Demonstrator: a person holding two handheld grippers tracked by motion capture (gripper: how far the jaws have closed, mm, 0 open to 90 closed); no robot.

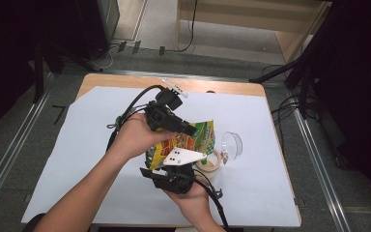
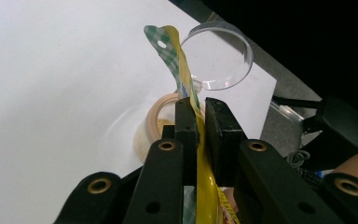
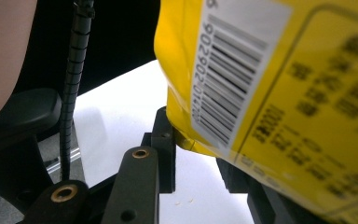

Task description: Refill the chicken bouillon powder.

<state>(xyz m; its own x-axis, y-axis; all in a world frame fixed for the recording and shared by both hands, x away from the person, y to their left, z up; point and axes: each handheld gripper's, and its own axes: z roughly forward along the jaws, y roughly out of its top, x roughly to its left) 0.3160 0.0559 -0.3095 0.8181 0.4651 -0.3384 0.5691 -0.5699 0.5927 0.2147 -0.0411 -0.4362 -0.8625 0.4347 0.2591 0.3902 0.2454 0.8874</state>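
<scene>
Left gripper (image 2: 200, 116): jaws nearly together, clamped on the thin top edge of a yellow snack bag (image 2: 179, 60), pads pressing the film from both sides. Right gripper (image 3: 200, 154): jaws narrowed on the bag's lower corner, one pad against the yellow film, the other hidden behind it, so full contact cannot be confirmed. Bag (image 1: 183, 142) held off the table between the two grippers, over the middle of the white sheet (image 1: 77, 164), toward its right half. Roll of tape (image 1: 208, 163) lying flat on the sheet directly below and just beside the bag. Clear plastic cup (image 1: 232, 145) on its side just right of the tape, mouth facing the bag.

Step judged in hand: pulling or tearing the bag open.

Risks noted:
- Slippery film sliding out of the left pads under a pull, given the narrow bite at the seam.
- Sudden tear scattering contents across the sheet.
- Unequal pull twisting the bag out of the right gripper's uncertain hold.
- Bag or gripper swinging down into the cup, rolling it toward the right edge.
</scene>
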